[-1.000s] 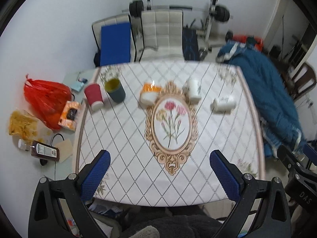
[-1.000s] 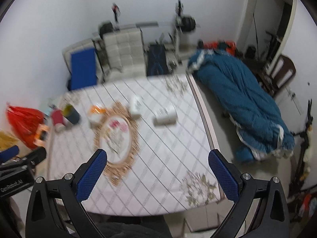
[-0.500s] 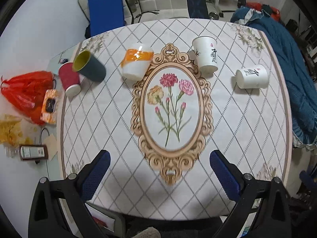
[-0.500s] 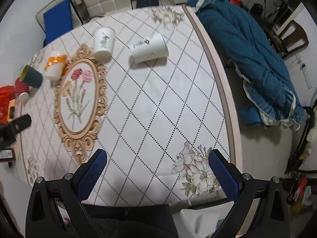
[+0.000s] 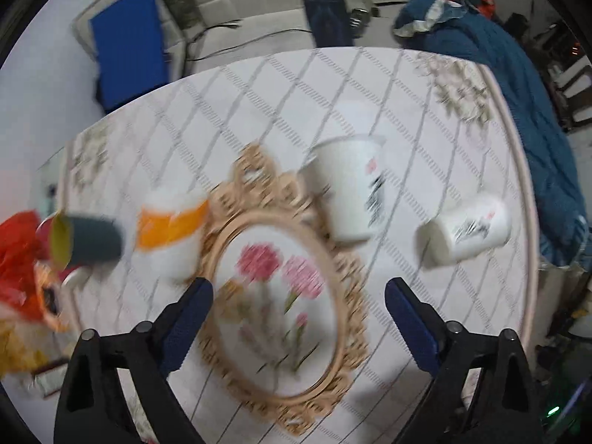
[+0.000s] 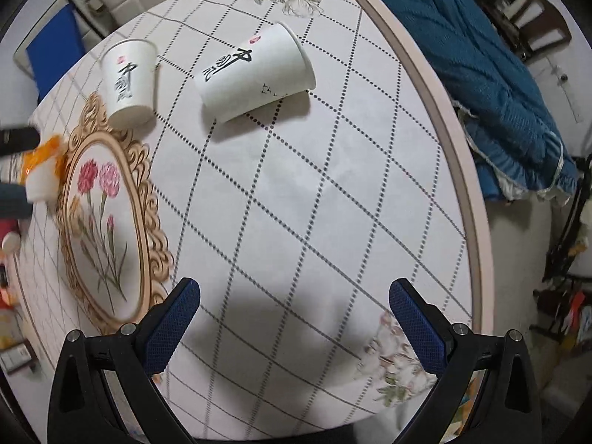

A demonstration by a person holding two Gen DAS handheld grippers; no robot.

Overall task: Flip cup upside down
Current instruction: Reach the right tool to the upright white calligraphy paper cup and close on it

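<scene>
Several paper cups sit on a table with a diamond-pattern cloth [image 6: 314, 199]. A white cup with black writing [image 6: 255, 74] lies on its side; it also shows in the left wrist view [image 5: 466, 229]. A second white cup [image 6: 127, 81] stands rim up, also in the left wrist view [image 5: 351, 188]. An orange-and-white cup [image 5: 170, 236] and a grey cup with a yellow inside [image 5: 87, 240] are at the left. My left gripper [image 5: 298, 298] is open above the flower medallion [image 5: 281, 296]. My right gripper [image 6: 294, 298] is open over bare cloth, well short of the lying cup.
A red cup [image 6: 9, 236] and a red bag [image 5: 18, 259] are at the table's left edge. A blue blanket [image 6: 481, 74] lies right of the table. Chairs [image 5: 236, 7] stand behind it. The left wrist view is blurred.
Both grippers have moved forward and down toward the table. The cups look larger and closer. The jaws stayed open.
</scene>
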